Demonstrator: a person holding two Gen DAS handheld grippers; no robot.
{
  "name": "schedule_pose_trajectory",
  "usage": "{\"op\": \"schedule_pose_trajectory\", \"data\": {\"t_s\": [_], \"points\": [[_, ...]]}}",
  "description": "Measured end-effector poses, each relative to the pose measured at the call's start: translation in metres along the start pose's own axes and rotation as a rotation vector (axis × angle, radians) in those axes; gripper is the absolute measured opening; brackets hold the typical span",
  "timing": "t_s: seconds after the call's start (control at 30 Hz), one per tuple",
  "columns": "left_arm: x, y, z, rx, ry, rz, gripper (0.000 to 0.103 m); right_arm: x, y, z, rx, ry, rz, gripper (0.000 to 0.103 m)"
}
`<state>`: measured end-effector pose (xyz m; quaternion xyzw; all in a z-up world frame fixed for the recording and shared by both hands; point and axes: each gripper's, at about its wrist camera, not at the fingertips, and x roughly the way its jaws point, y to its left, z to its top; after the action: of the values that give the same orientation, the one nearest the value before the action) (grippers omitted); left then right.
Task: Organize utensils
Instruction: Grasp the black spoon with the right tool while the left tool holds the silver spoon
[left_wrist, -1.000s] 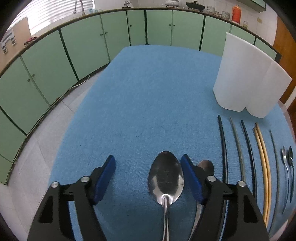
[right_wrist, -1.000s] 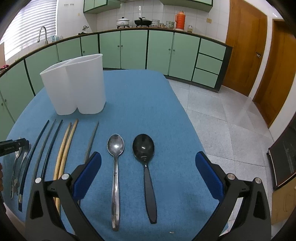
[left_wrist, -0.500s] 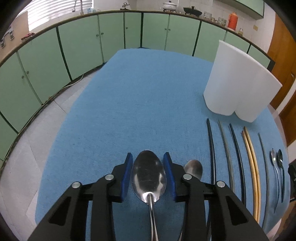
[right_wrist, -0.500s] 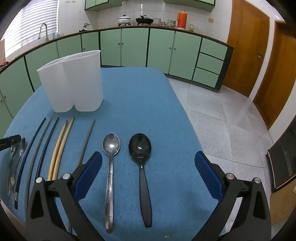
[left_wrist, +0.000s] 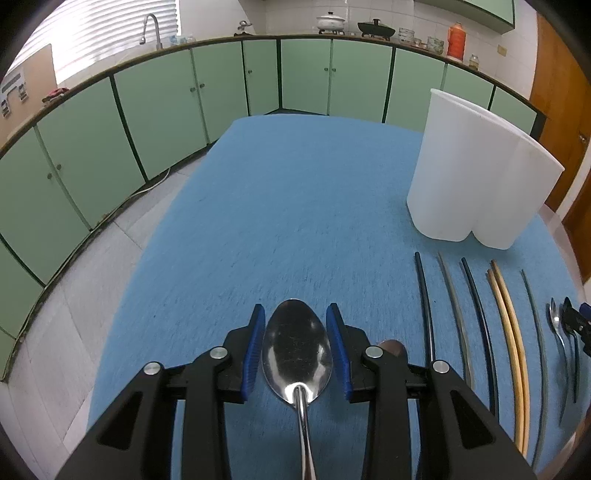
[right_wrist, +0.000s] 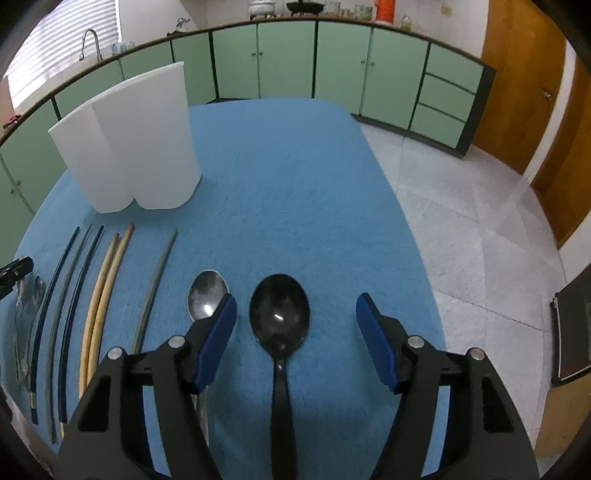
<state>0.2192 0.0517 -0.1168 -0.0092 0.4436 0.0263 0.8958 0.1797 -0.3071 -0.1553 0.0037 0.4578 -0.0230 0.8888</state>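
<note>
My left gripper is shut on the bowl of a large steel spoon, its blue pads pressing both sides. A darker spoon lies half hidden behind its right finger. My right gripper hovers low over the blue table with its jaws closing. The black spoon lies between the pads, which stand apart from it. A steel spoon lies just left of the left pad. The white two-part holder stands upright further back.
Several chopsticks lie in a row in front of the holder: black, grey and a wooden pair. Two small spoons lie beyond them. The blue tablecloth ends at the tiled floor. Green cabinets ring the room.
The left jaws closed onto the large steel spoon's bowl. The right gripper moved in over the black spoon, and its jaws narrowed around it.
</note>
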Motion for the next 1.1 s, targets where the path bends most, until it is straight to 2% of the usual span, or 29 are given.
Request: {"op": "schedule_pose_trajectory", "data": {"t_s": [0.23,0.43,0.57,0.63,0.9,1.03,1.1], "points": [[0.001,0.000,-0.001,0.015,-0.008,-0.006,0.034,0.009,0.003,0.012,-0.003,0.045,0.014,0.058],[0.000,0.003,-0.001,0.021,-0.013,-0.011,0.034,0.015,0.007,0.018,-0.022,0.093,0.025,0.046],[-0.003,0.003,-0.003,0.022,-0.018,-0.010,0.034,0.015,0.008,0.019,-0.032,0.106,0.042,0.032],[-0.006,0.004,-0.004,0.020,-0.022,-0.010,0.034,0.011,0.009,0.019,-0.032,0.101,0.052,0.032],[-0.025,0.002,-0.010,0.024,-0.052,-0.020,0.034,-0.016,0.003,0.011,-0.014,0.045,0.091,0.031],[-0.042,0.002,-0.012,0.020,-0.096,-0.034,0.034,-0.041,-0.002,0.010,0.008,-0.033,0.140,0.031],[-0.056,0.002,-0.013,0.012,-0.148,-0.057,0.034,-0.055,-0.004,0.010,0.012,-0.088,0.157,0.031]]}}
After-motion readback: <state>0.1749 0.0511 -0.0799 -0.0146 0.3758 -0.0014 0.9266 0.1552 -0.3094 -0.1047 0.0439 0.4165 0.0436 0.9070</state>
